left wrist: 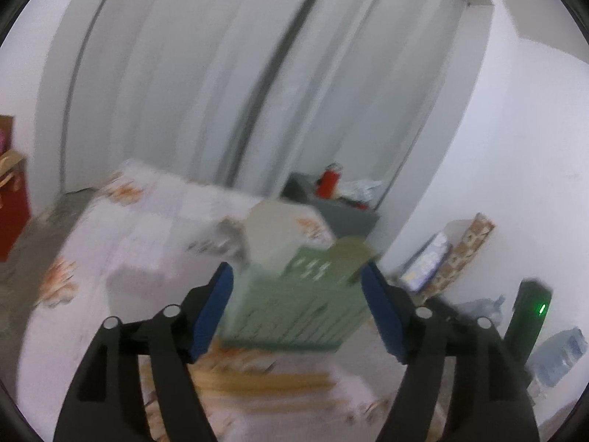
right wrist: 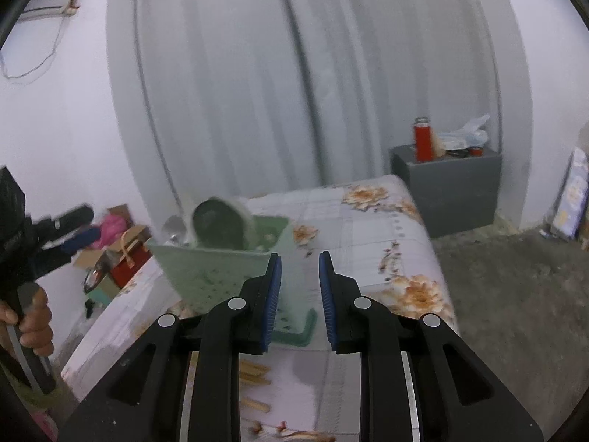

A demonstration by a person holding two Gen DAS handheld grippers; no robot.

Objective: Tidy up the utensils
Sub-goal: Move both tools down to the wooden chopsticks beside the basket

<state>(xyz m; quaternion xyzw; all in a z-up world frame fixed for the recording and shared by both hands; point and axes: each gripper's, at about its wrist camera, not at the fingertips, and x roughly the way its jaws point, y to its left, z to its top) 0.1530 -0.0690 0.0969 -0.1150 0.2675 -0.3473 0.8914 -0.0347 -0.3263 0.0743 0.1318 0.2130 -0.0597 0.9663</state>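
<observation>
Jaws of left gripper (left wrist: 296, 287) spread wide, nothing between the pads; jaws of right gripper (right wrist: 300, 283) parted by a narrow gap, nothing pinched. Green perforated basket (left wrist: 291, 305) on the floral bedsheet (left wrist: 121, 221), just ahead of both grippers. Seen only from the right wrist: basket contents, namely a dark round-mouthed cup (right wrist: 221, 224) tilted toward the camera and a spoon (right wrist: 175, 230) bowl-up at the far left corner; also a hand (right wrist: 33, 326) on the left gripper's grip. Seen only from the left wrist, blurred: a pale box (left wrist: 272, 235) behind the basket. Wooden sticks (left wrist: 257, 379) flat on the sheet nearer than the basket, long axes roughly crosswise. Grey cabinet (right wrist: 452, 188) with red flask (right wrist: 423, 141) beyond the bed; curtain behind.
</observation>
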